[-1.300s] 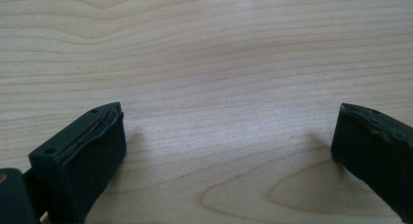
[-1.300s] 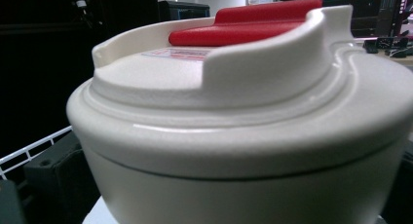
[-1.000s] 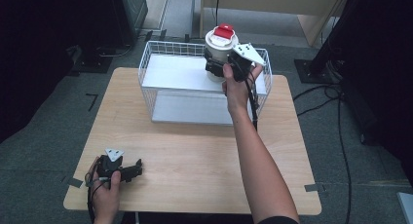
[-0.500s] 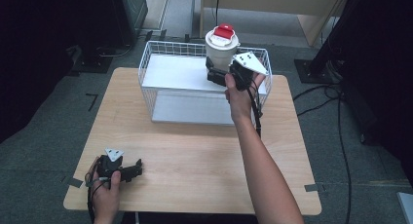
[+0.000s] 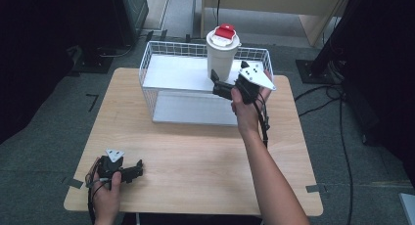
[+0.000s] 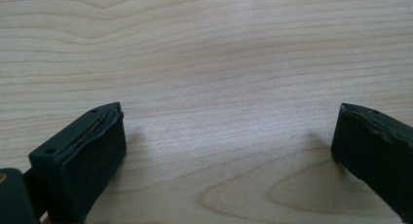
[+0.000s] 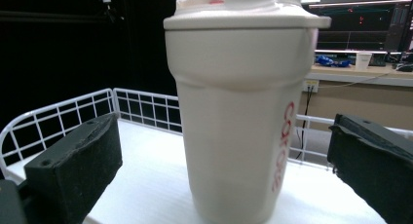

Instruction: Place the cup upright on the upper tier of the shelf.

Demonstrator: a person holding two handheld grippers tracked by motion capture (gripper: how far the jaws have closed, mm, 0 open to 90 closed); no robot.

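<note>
A white shaker bottle (image 5: 221, 54) with a red cap stands upright inside a white wire basket (image 5: 147, 58), toward its back right. My right gripper (image 5: 215, 84) is held open just in front of the bottle, level with its lower half and apart from it. In the right gripper view the bottle (image 7: 243, 112) rises between my right gripper's (image 7: 224, 121) spread jaws, with red lettering down its side and the basket wire (image 7: 58, 117) behind. My left gripper (image 5: 138, 169) rests open on the wooden table (image 5: 195, 151) near the front left corner; bare wood (image 6: 195, 39) lies between my left gripper's (image 6: 229, 112) jaws.
The basket fills the back middle of the table and has a white floor. Dark equipment and cables (image 5: 337, 102) lie on the grey floor around the table. A pale wooden cabinet (image 5: 293, 10) stands behind.
My right gripper has drawn back from the bottle toward the person, and the bottle now stands free in the basket. The left gripper has not moved.
</note>
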